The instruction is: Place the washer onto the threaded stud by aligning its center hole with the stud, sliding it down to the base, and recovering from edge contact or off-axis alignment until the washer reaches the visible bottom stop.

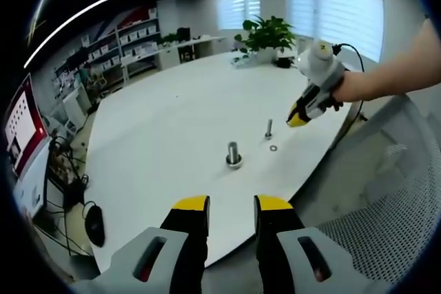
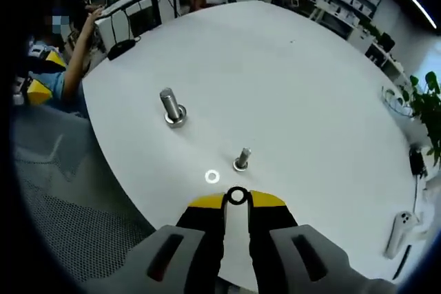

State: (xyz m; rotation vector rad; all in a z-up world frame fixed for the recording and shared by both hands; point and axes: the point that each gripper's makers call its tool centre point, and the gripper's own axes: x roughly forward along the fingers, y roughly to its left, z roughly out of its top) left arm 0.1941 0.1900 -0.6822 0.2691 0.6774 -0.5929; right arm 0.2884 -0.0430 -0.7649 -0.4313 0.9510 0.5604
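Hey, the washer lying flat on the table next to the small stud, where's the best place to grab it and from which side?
The loose washer lies flat on the white table, so I'd come straight down and pinch its outer rim across opposite edges, leaving the hole free. Approach from the side away from the small stud. The right gripper already seems to hold another washer, so probably use the left gripper.

I note a potted plant [image 1: 267, 32] at the white table's [image 1: 172, 115] far edge, shelving [image 1: 131, 43] beyond.

Yellow-tipped black fingers [image 2: 207, 204] pinch a dark ring [image 2: 237, 196]; just beyond them a silver washer [image 2: 212, 177] and grey studs [image 2: 242, 159] on the white table [image 2: 289, 87].
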